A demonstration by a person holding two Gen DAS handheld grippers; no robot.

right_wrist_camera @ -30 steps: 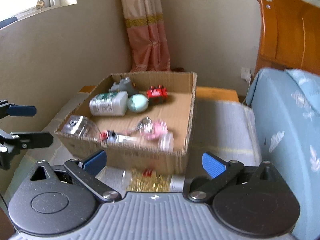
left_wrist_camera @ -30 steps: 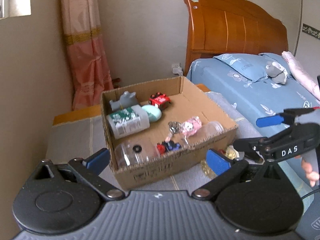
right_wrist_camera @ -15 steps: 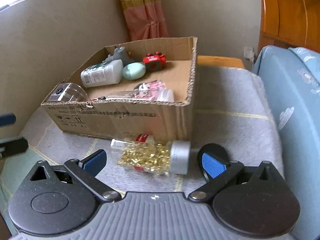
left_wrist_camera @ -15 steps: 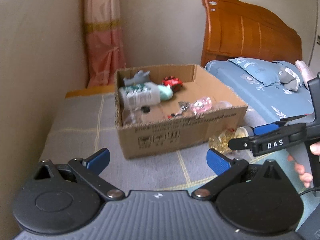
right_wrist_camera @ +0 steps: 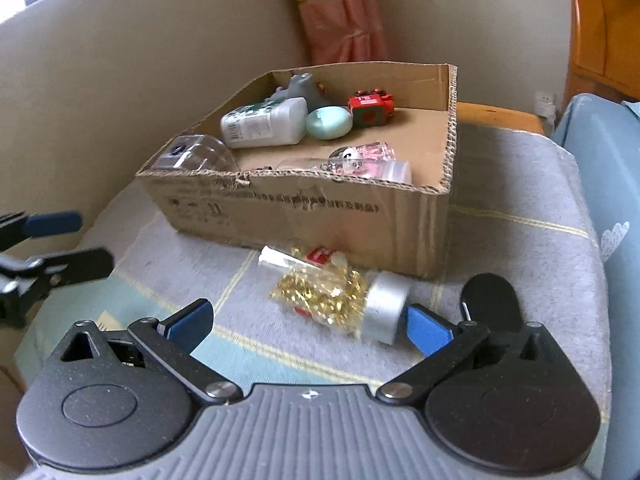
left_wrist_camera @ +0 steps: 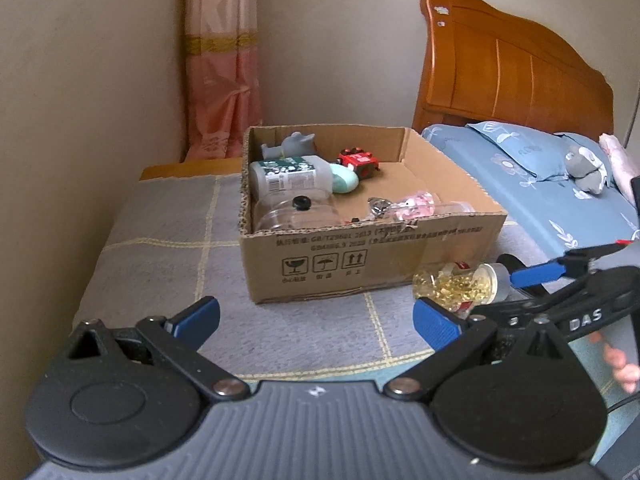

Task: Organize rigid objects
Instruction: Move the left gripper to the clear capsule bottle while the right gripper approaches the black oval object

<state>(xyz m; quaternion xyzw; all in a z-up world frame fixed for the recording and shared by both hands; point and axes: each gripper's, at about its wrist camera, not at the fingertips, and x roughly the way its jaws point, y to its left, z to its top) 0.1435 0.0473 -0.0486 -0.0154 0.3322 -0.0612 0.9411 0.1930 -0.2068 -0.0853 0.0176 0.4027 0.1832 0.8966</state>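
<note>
We've got the right gripper (right_wrist_camera: 310, 326) wide open w/ nothing held; the pill bottle (right_wrist_camera: 340, 294) lies on its side between its fingers, just beside the cardboard box (right_wrist_camera: 304, 212). Left gripper (left_wrist_camera: 316, 318) also open, empty, well apart. Only right view shows the black disc (right_wrist_camera: 490, 298).

1. The left gripper (left_wrist_camera: 316, 318) is level, its blue-padded fingers spread wide apart.
2. The right gripper (right_wrist_camera: 310, 324) tilts downward, fingers equally wide, with bare fingertips (left_wrist_camera: 624, 372) behind it.
</note>
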